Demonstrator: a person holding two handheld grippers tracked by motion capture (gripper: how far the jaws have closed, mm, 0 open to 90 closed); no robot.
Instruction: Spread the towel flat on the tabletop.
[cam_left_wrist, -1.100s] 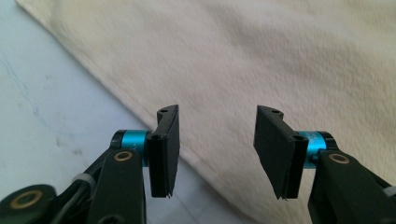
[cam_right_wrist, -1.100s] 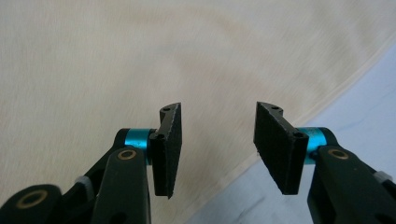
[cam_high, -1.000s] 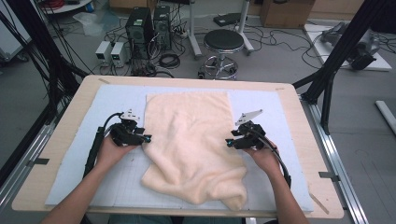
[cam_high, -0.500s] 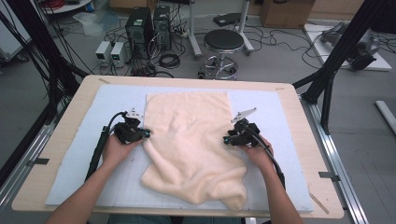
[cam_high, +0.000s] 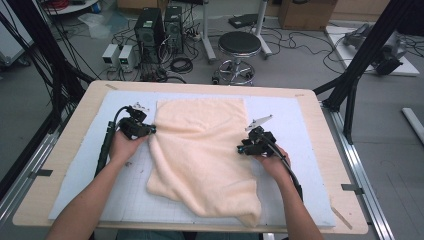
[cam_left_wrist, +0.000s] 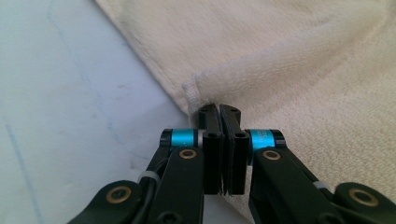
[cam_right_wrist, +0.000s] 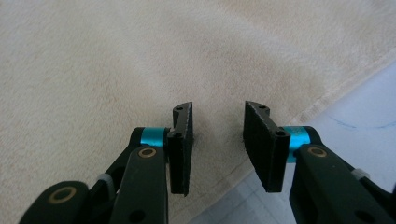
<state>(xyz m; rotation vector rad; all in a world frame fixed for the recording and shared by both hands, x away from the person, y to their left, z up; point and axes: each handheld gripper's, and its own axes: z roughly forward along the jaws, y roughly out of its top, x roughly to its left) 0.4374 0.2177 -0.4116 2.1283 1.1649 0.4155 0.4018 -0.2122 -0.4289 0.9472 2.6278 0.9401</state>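
On table (cam_high: 80, 150) | left tool (cam_left_wrist: 219, 112) clamps towel (cam_high: 200, 150) hem | right tool (cam_right_wrist: 217, 126) closing, pads apart over towel edge

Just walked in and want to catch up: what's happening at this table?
A person is working a cream towel on the padded table with a handheld claw in each hand. The left claw is shut at the towel's left edge, by a small fold there; whether it pinches cloth is unclear. The right claw sits over the right edge, jaws apart and just closing, nothing pinched yet.
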